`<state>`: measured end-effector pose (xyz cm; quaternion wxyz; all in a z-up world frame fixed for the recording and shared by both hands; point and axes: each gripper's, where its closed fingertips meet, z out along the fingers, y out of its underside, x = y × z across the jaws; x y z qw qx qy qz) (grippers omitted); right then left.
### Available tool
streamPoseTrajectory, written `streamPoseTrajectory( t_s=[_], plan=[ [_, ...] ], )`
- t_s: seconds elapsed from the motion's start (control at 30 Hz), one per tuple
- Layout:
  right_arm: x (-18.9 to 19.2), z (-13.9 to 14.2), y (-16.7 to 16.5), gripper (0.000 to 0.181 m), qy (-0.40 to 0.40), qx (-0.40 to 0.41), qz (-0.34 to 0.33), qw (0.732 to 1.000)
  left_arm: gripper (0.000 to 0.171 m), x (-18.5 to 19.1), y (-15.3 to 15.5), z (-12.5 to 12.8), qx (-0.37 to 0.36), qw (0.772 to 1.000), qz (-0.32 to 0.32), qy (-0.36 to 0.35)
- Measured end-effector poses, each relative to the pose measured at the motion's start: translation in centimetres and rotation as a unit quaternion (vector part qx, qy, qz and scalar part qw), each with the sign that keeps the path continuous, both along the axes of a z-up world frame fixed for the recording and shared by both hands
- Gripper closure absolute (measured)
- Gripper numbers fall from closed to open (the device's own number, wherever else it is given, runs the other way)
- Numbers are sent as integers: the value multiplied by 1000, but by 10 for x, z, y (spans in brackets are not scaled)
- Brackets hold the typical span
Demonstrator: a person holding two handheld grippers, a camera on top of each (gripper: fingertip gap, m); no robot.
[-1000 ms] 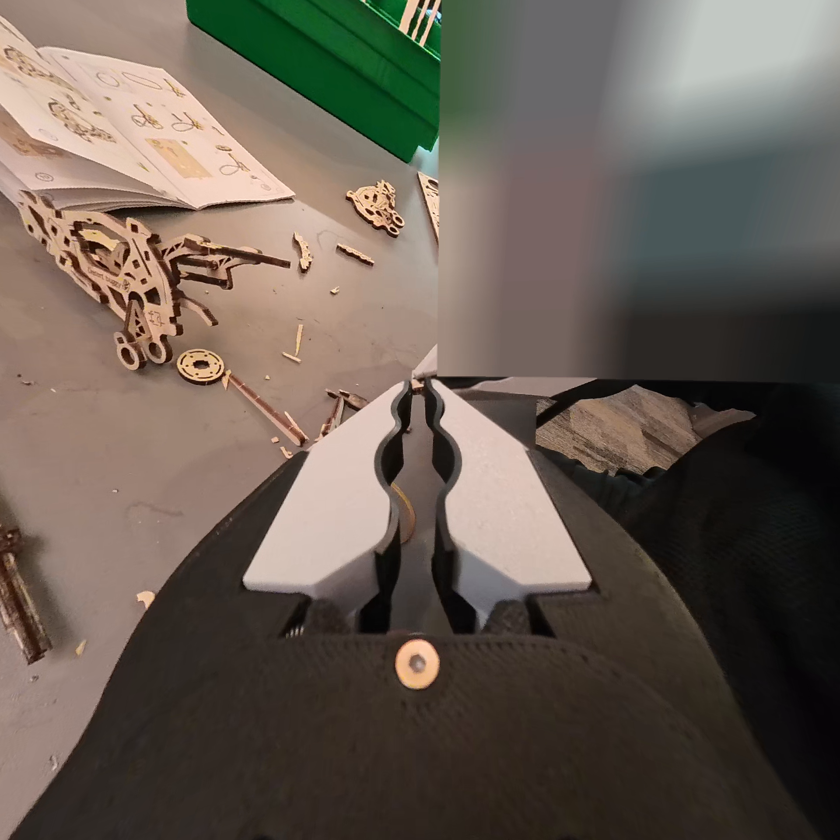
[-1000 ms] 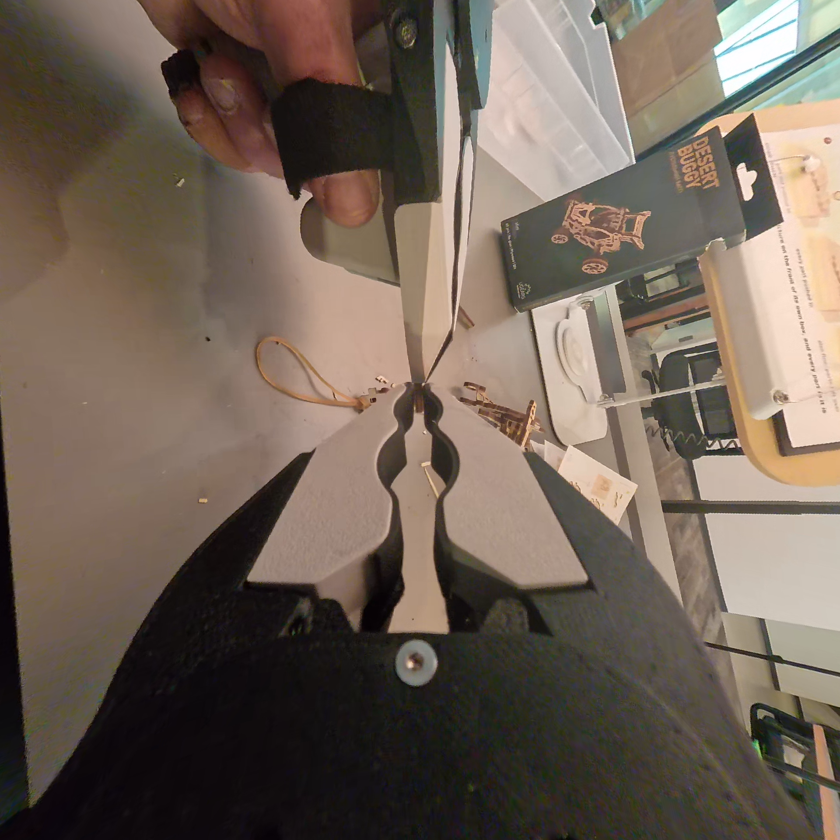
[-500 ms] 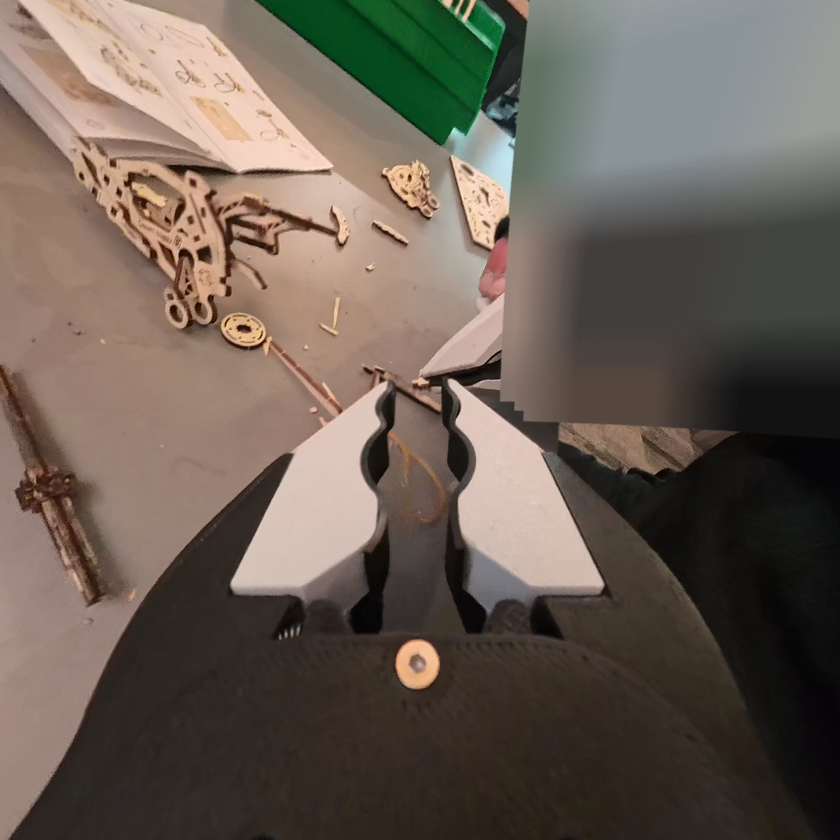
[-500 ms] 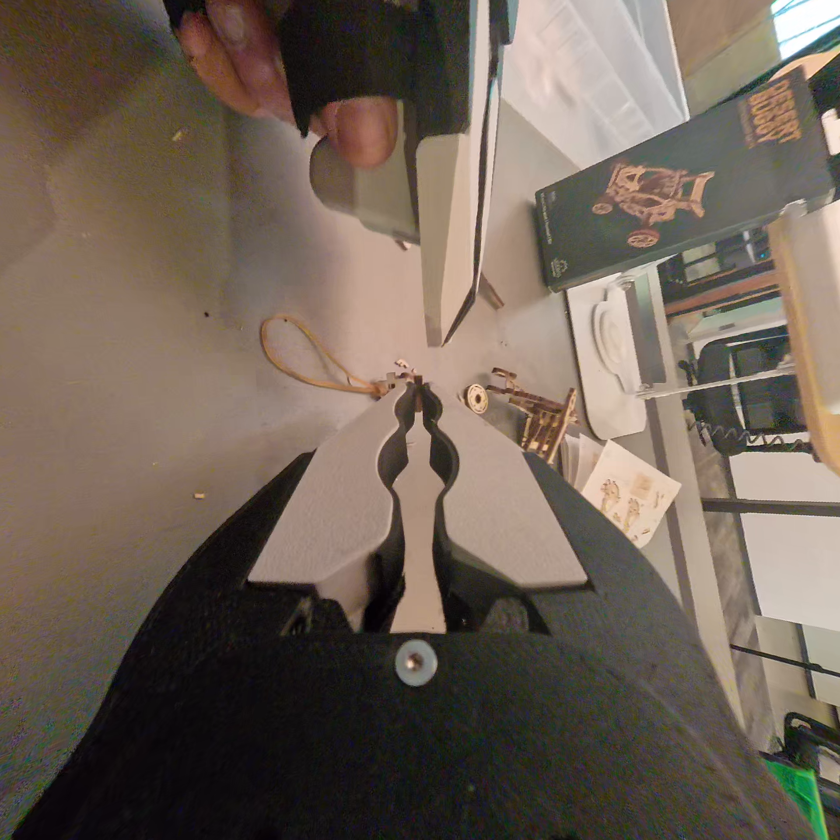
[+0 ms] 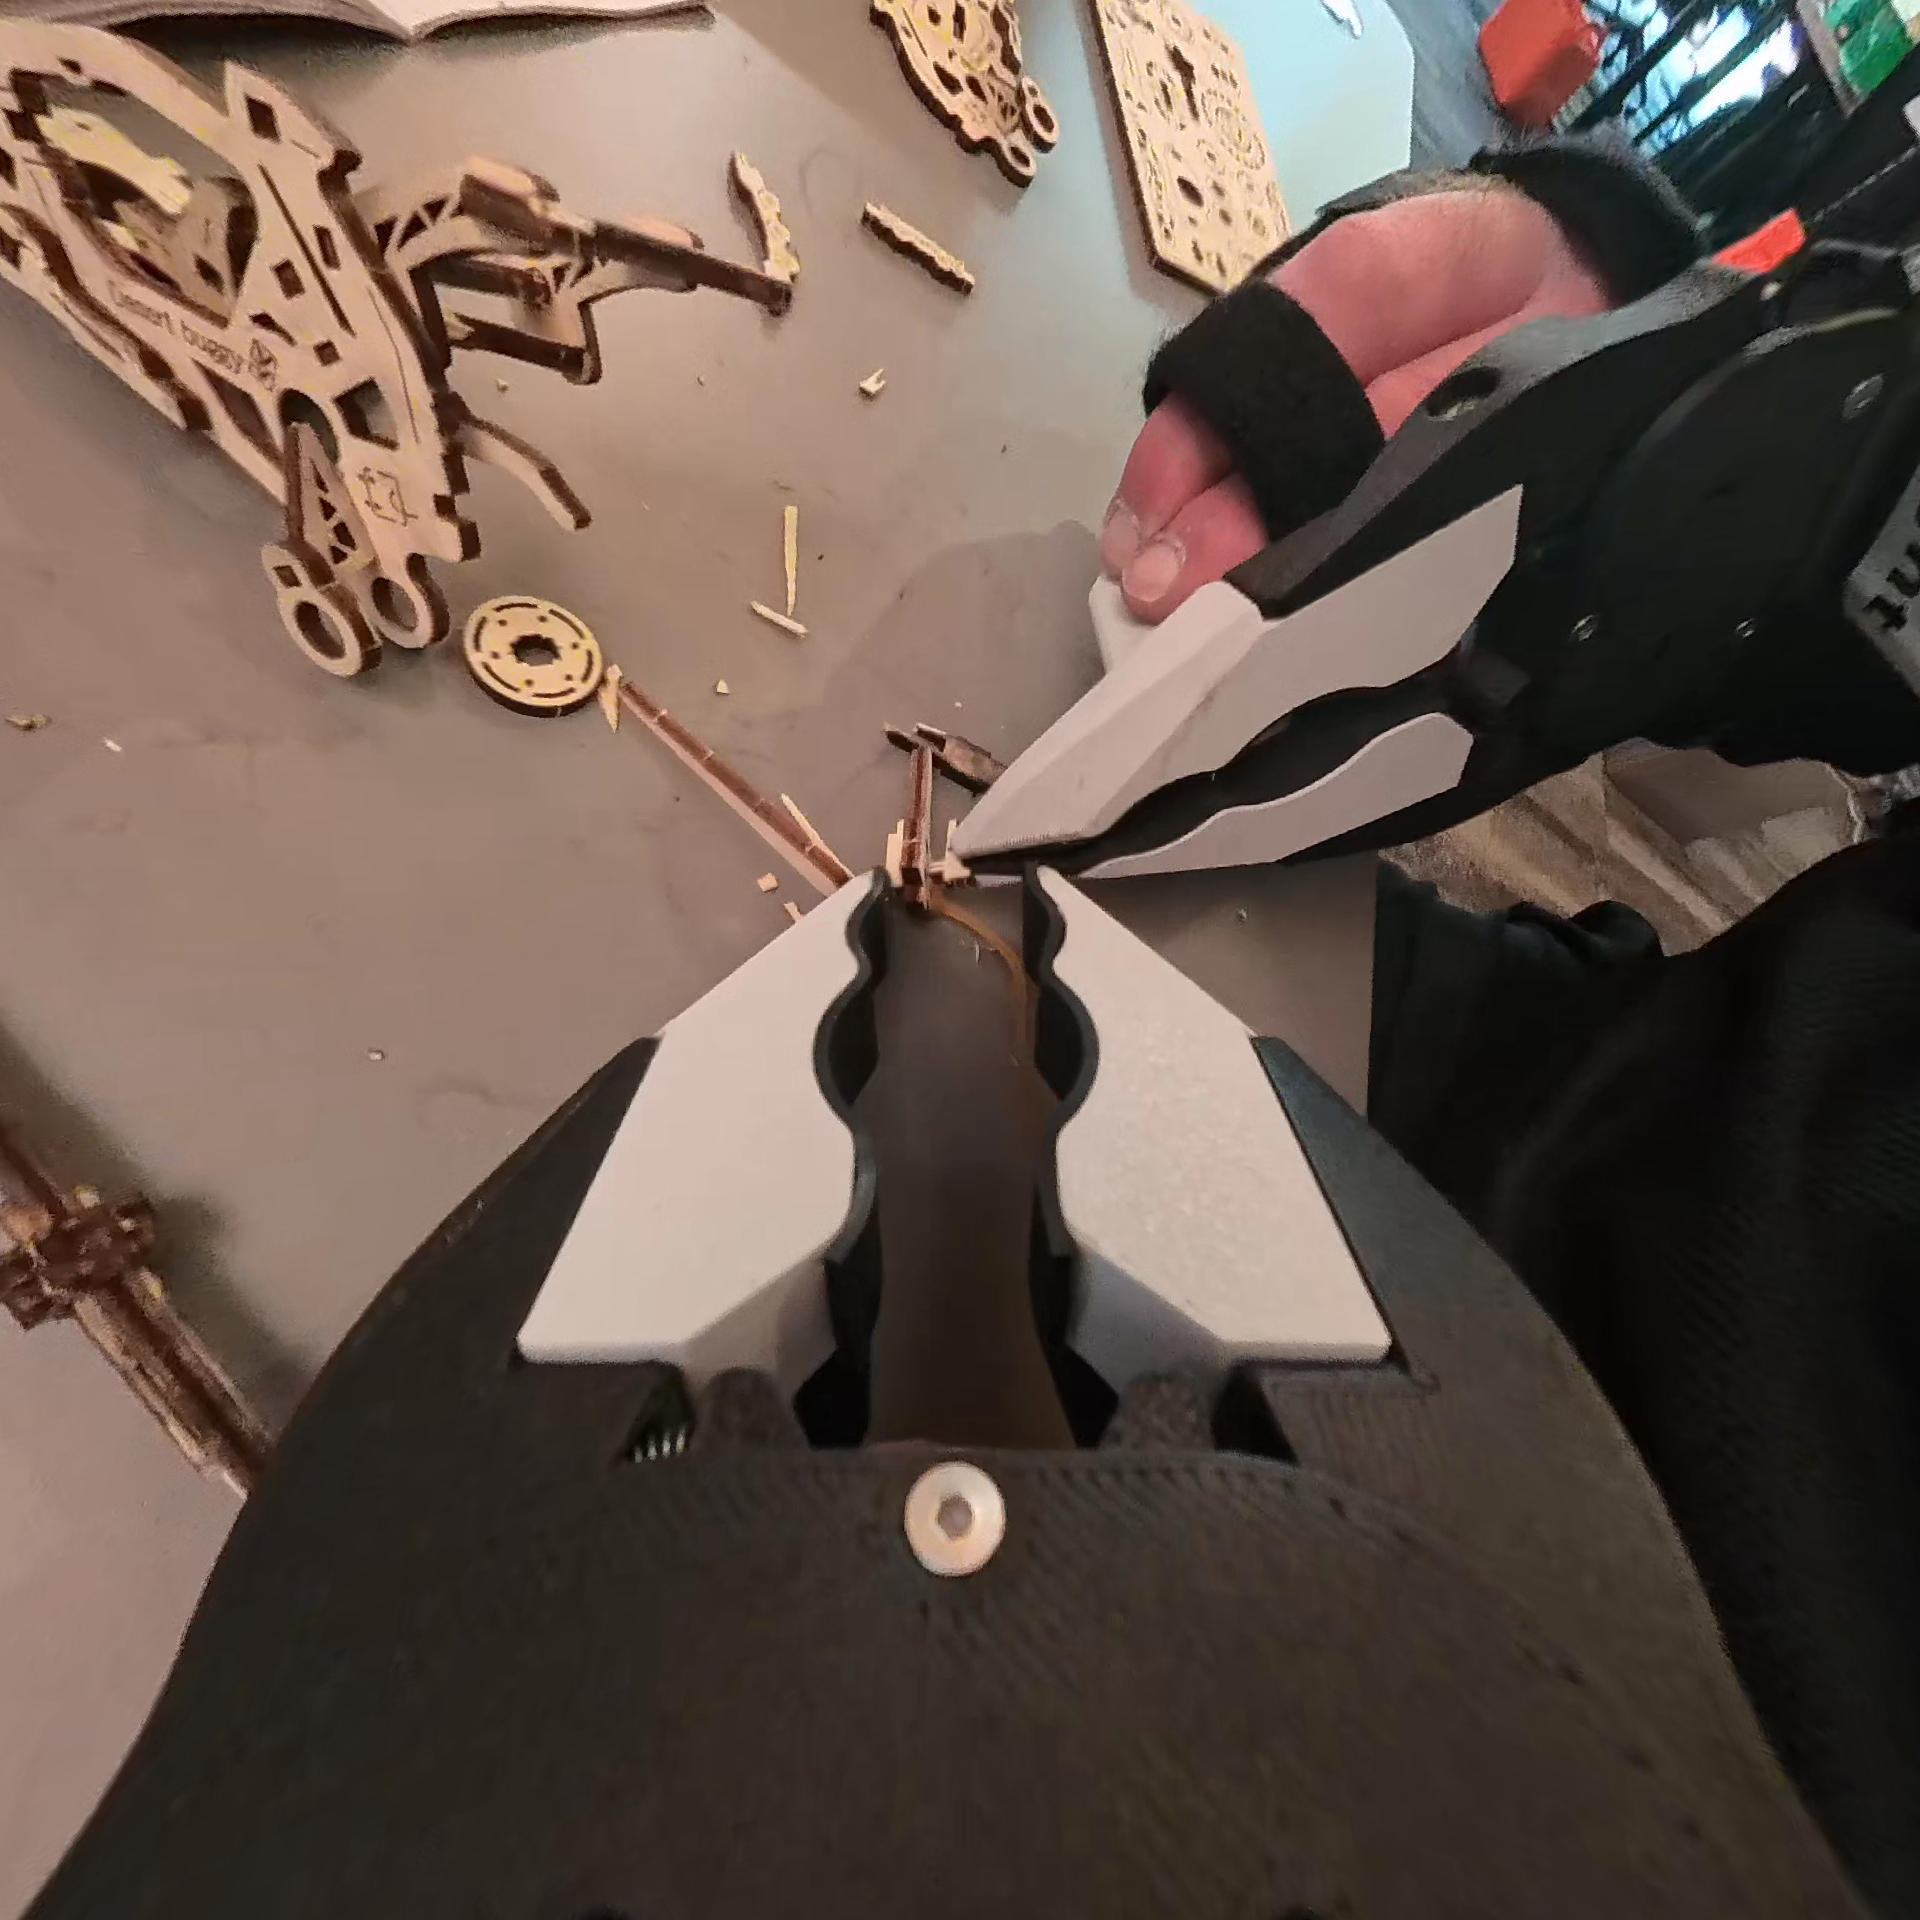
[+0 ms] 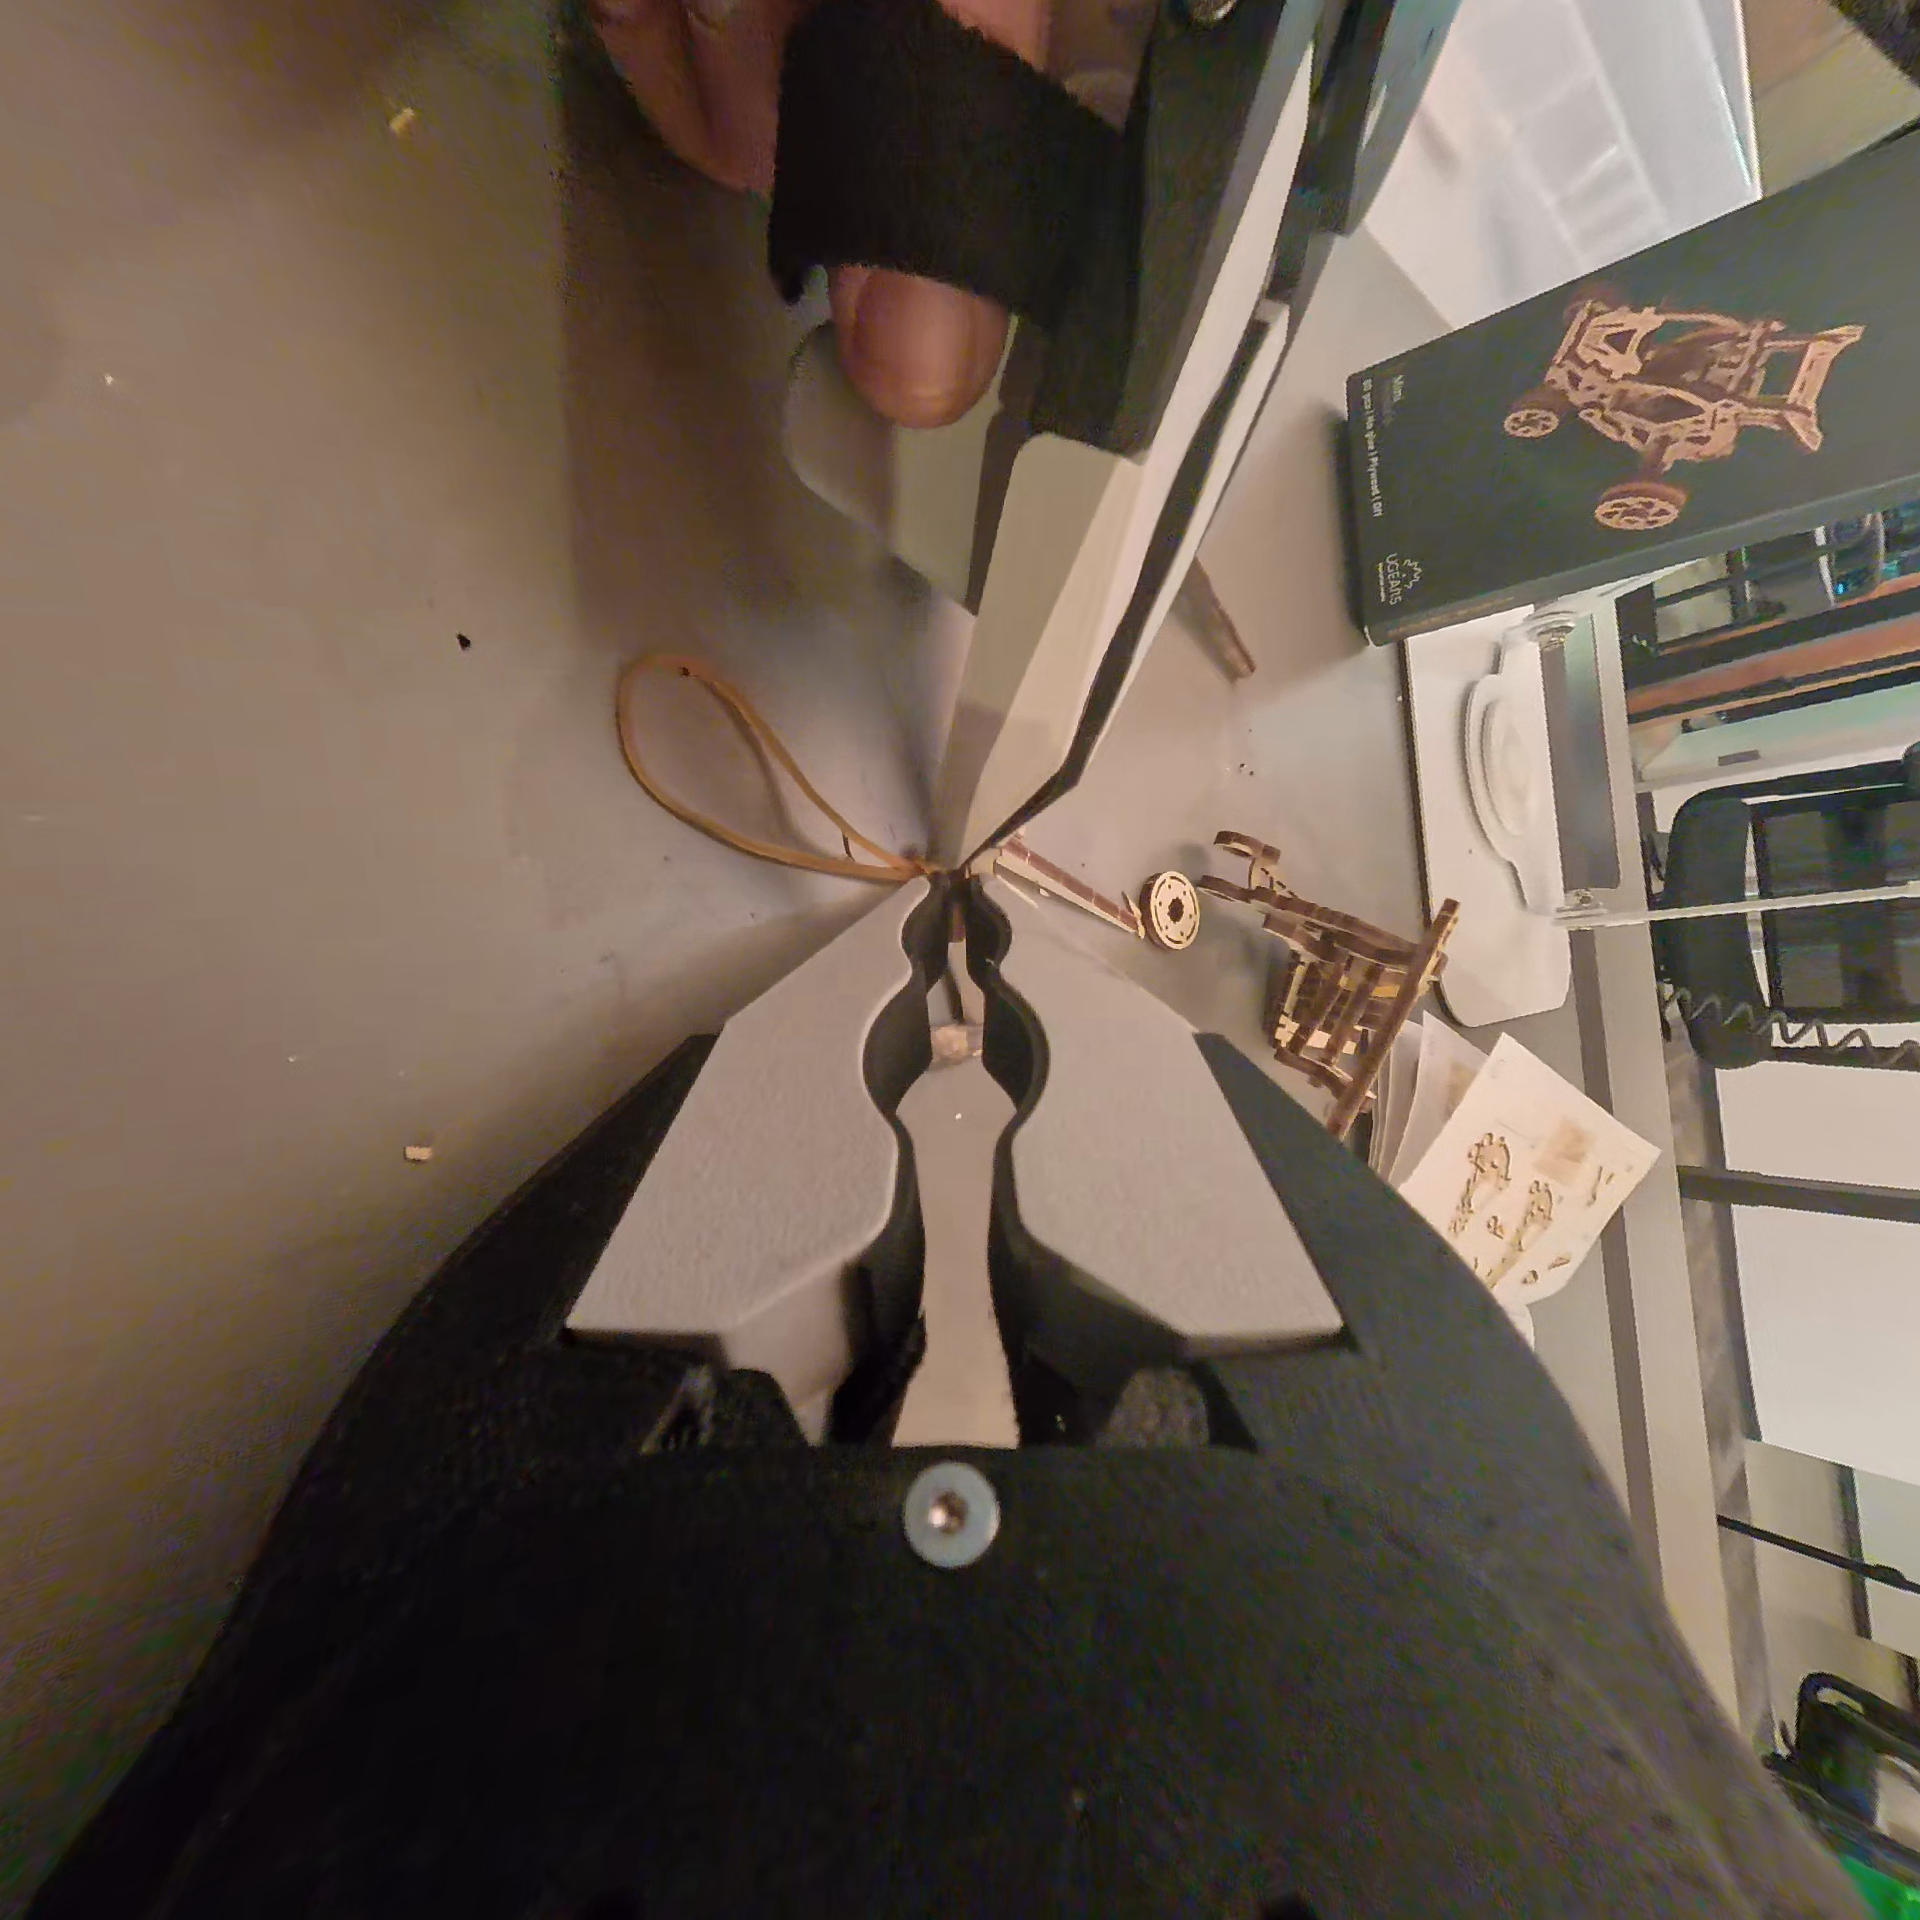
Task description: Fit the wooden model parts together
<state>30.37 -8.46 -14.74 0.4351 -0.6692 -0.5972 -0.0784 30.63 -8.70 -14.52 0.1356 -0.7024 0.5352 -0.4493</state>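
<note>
My right gripper (image 6: pixel 951 883) is shut on a small dark wooden part (image 6: pixel 948 914), held low over the grey table. It also shows in the left wrist view (image 5: pixel 961 860), coming in from the right with a person's hand on it. My left gripper (image 5: pixel 956 894) is open, its jaws a clear gap apart. Its tips sit right at the small wooden part (image 5: pixel 916 831), the left fingertip (image 5: pixel 852 914) next to it. A tan rubber band (image 6: pixel 707 769) lies on the table and runs to the part. The left gripper (image 6: pixel 971 847) comes down from above in the right wrist view.
A part-built wooden buggy frame (image 5: pixel 239 312), a wheel disc (image 5: pixel 533 657), a thin stick (image 5: pixel 727 790) and wood scraps lie behind. An axle piece (image 5: pixel 94 1247) lies at left. Cut-out sheets (image 5: pixel 1195 135) sit at the back. The dark kit box (image 6: pixel 1621 416) and booklet (image 6: pixel 1507 1184) are at right. Both grippers' tips are close together, under 4 cm apart.
My left gripper has opened from nearly shut and moved down and forward until its tips meet the right gripper's tips. The right gripper stays shut on its small part.
</note>
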Motion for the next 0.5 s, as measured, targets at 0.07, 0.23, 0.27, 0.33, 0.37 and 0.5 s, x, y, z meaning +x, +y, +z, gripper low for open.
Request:
streamPoseTrajectory(
  t_s=[0.07,0.23,0.27,0.33,0.37,0.5],
  plan=[
    [1,-2,0,181,-3,0,0,1000,150,1,0,-2,1,1000,-7,7],
    [1,-2,1,181,2,1,-1,1000,148,1,-1,-3,-8,1000,-23,9],
    [1,-1,1,181,3,3,0,1000,149,1,-1,-2,-10,1000,-26,6],
    [1,0,1,181,6,3,0,1000,150,1,-1,0,-15,1000,-28,1],
    [1,0,1,181,5,4,0,1000,150,1,-2,0,-17,999,-29,1],
    [1,-1,1,181,7,1,-2,1000,149,2,-2,-1,-16,999,-31,2]
  ],
)
